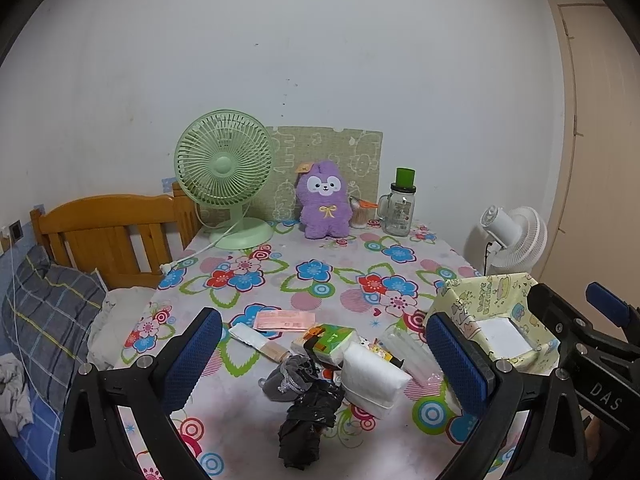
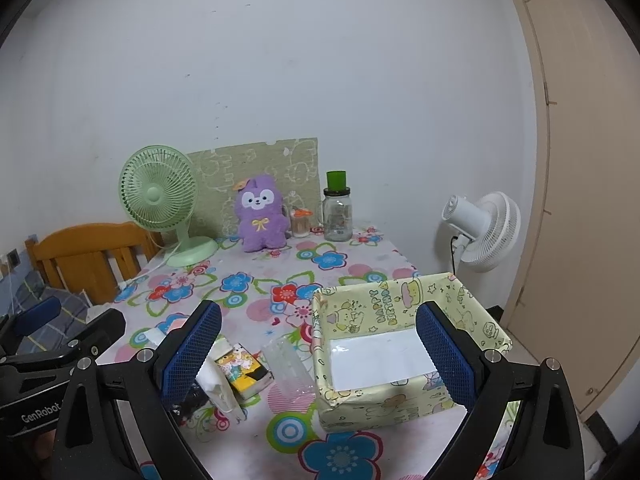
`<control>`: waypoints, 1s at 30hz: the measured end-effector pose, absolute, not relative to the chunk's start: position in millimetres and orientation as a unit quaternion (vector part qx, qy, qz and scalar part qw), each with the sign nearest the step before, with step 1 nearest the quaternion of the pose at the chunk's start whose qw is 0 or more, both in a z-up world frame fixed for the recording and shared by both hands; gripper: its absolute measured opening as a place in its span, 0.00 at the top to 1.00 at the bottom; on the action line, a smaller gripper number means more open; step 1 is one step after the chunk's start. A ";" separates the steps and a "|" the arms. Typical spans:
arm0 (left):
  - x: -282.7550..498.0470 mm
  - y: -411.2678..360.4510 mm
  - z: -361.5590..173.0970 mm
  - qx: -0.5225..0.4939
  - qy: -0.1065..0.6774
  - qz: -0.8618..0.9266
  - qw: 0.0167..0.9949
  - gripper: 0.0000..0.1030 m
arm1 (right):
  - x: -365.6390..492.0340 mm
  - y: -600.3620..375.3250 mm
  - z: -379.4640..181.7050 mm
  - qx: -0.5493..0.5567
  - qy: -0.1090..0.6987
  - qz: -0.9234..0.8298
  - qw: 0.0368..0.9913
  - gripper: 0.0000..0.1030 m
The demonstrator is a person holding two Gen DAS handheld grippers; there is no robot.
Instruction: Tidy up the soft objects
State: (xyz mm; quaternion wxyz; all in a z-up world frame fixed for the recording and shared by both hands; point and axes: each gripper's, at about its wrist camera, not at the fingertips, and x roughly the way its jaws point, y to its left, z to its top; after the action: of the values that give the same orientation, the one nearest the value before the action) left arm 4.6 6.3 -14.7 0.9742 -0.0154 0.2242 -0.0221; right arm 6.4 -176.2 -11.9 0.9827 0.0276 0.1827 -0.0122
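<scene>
- Clutter of soft things, a white pad [image 1: 370,380], grey cloth [image 1: 289,378] and black bag [image 1: 306,424], lies on the bench [image 1: 320,256].
- Left claw [image 1: 326,356] gapes wide, empty, above them.
- Right claw [image 2: 320,356] spreads wide, empty, over the yellow box [image 2: 400,400].

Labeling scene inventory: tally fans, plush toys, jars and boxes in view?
Fans: 2, green fan, white fan
Plush toys: 1, purple plush
Jars: 1, glass jar
Boxes: 1, yellow box
Total: 5
</scene>
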 end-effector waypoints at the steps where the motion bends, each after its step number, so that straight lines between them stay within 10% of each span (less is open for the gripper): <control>1: 4.9 6.3 -14.7 -0.017 0.224 -0.022 0.974 0.00 | 6.5 -176.6 -11.7 0.028 0.183 -0.012 0.983 0.04; 30: 9.6 6.6 -16.7 -0.020 0.235 -0.025 0.972 0.00 | 6.5 -176.3 -10.7 0.034 0.184 -0.010 0.982 0.04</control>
State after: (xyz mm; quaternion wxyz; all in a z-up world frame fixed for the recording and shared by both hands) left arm 9.6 6.6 -16.7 0.9716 -0.0203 0.2346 -0.0251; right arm 6.5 -176.3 -10.7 0.9823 0.0338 0.1840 -0.0099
